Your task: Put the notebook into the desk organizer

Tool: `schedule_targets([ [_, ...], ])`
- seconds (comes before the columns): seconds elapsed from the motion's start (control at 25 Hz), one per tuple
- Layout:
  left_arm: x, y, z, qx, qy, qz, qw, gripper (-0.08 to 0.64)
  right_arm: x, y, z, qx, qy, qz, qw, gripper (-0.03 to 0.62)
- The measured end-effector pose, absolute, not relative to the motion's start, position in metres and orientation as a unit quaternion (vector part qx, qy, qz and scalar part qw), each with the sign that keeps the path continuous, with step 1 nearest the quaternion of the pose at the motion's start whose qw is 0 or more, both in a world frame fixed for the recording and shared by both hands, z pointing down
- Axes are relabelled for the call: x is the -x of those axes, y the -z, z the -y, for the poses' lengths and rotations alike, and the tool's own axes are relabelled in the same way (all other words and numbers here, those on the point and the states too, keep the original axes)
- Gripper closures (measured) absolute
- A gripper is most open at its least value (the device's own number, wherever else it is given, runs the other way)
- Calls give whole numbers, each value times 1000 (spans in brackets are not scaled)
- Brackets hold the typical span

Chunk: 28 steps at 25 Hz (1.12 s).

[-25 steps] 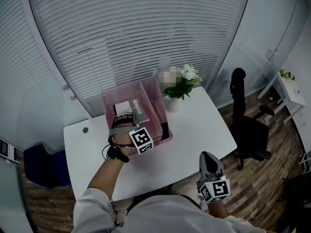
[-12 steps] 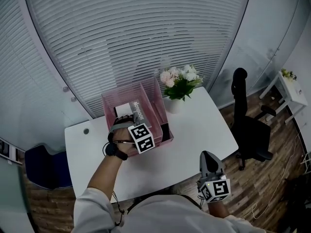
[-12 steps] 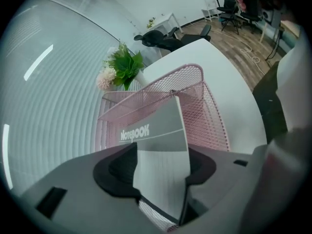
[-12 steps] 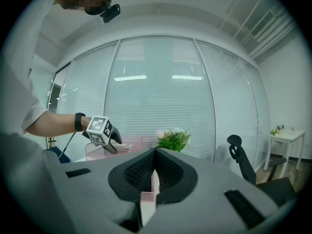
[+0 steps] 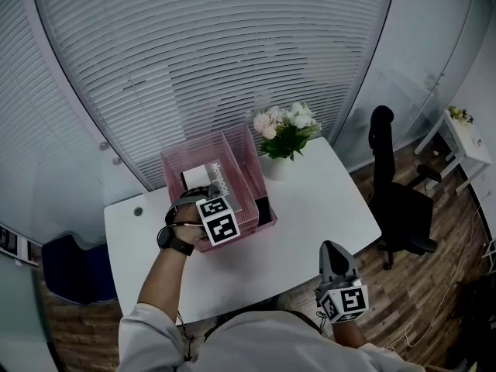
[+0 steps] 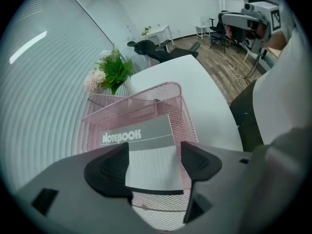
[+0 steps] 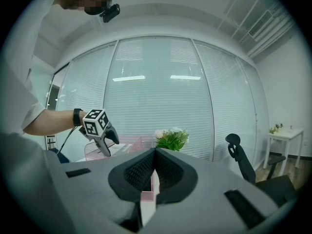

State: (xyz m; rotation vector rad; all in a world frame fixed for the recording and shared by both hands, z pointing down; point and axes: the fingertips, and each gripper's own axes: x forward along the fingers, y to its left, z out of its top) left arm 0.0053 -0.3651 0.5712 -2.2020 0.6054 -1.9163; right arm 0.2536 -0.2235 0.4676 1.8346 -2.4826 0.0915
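Observation:
The grey notebook [image 6: 146,145] with "NOTEBOOK" on its cover stands inside the pink mesh desk organizer [image 6: 146,101]. My left gripper [image 6: 153,160] sits just behind it. Its jaws are opening, with the notebook's near end between them and the pads off the cover. In the head view the notebook [image 5: 221,178] leans in the organizer [image 5: 182,161] at the back left of the white table [image 5: 310,200], with the left gripper [image 5: 203,200] at the organizer's front wall. My right gripper [image 5: 333,258] is shut and empty, low at the table's front edge.
A white vase of pink flowers [image 5: 283,134] stands right of the organizer. A black office chair [image 5: 395,200] is beside the table's right end, a blue chair [image 5: 70,266] at its left. Window blinds run behind the table.
The left jaws have gone from shut on the notebook to wide apart, letting it go in the organizer. The left hand shifted slightly left. The right gripper stayed still.

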Motion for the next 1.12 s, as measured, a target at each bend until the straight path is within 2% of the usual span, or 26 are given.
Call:
schedule_targets([
  [0.28,-13,-540,346,786,575,-212,78,222,-241,-464,225,-583,-27,812,21,580],
  [0.52,6,-493,340,832,472,-280,82,229,-226,-460,226,-571,-24,821,18,580],
  [0.96,47,-418,302,888,226,-398,50,329,-205,-449,226,-554,-11,832,16,580],
  [1.12,64,-415,285,882,180,-434,37,372,-199,-445,226,-553,-7,833,14,580],
])
